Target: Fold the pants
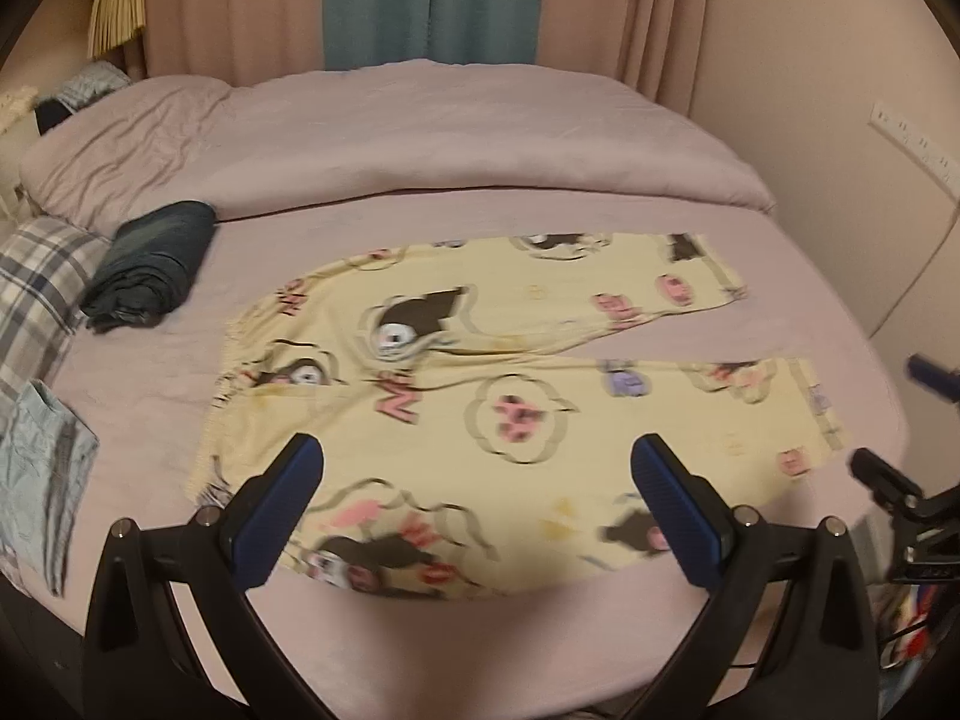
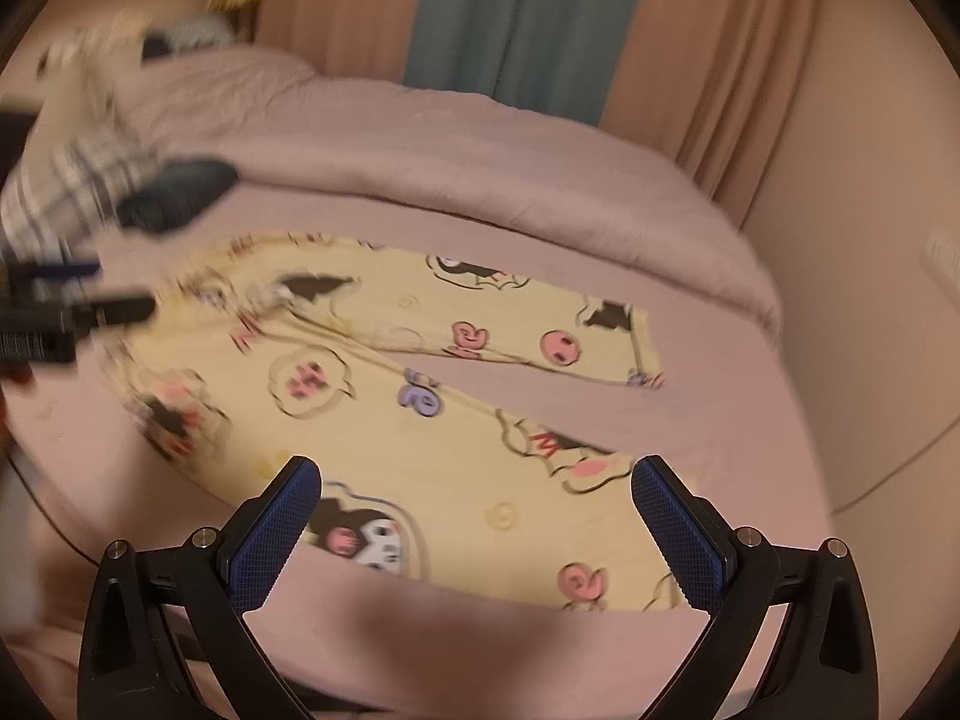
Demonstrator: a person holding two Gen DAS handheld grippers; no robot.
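Observation:
Yellow cartoon-print pants (image 1: 480, 372) lie spread flat on the pink bed (image 1: 420, 204), waistband to the left, both legs running to the right and split apart. My left gripper (image 1: 477, 468) is open and empty, above the near leg by the waist end. My right gripper (image 2: 477, 480) is open and empty, above the near leg's lower part; the pants (image 2: 420, 420) fill its view. The right gripper also shows at the right edge of the left wrist view (image 1: 900, 432). The left gripper shows at the left edge of the right wrist view (image 2: 90, 294).
A folded dark garment (image 1: 150, 264) lies left of the waistband. A plaid pillow (image 1: 36, 294) and a pale blue garment (image 1: 42, 468) sit at the left edge. A rolled pink duvet (image 1: 420, 150) lies behind the pants. Wall (image 1: 840, 120) and curtains (image 1: 432, 0) stand beyond.

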